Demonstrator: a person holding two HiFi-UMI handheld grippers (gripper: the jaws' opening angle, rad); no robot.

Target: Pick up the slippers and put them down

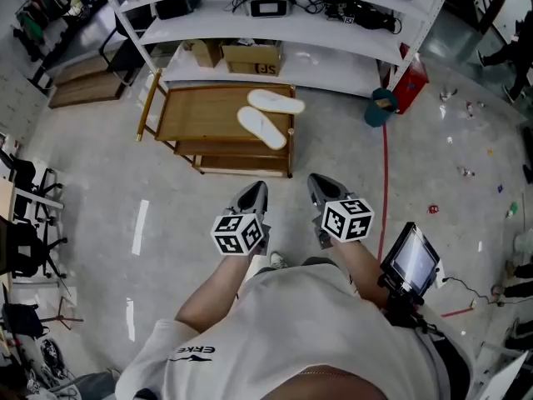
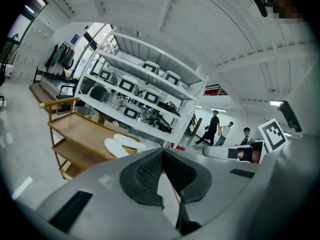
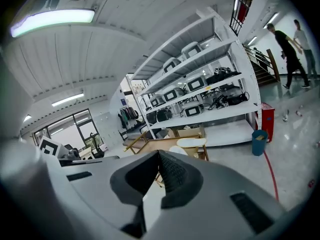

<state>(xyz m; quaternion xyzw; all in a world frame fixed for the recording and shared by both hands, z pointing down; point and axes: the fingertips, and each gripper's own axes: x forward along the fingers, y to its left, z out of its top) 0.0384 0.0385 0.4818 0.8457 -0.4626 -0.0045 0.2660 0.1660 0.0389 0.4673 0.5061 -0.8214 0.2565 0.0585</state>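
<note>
Two white slippers lie soles-up on the top shelf of a low wooden cart: the nearer slipper slants across the cart's right side and the farther slipper lies at its back right corner. Both show in the left gripper view as the nearer slipper and the farther slipper, and in the right gripper view as the farther slipper. My left gripper and right gripper hover side by side over the floor short of the cart, both shut and empty, pointing towards it.
A white shelving rack with monitors, cables and cardboard boxes stands behind the cart. A teal bin and a red box sit at the rack's right end. People walk in the distance. A red line crosses the floor.
</note>
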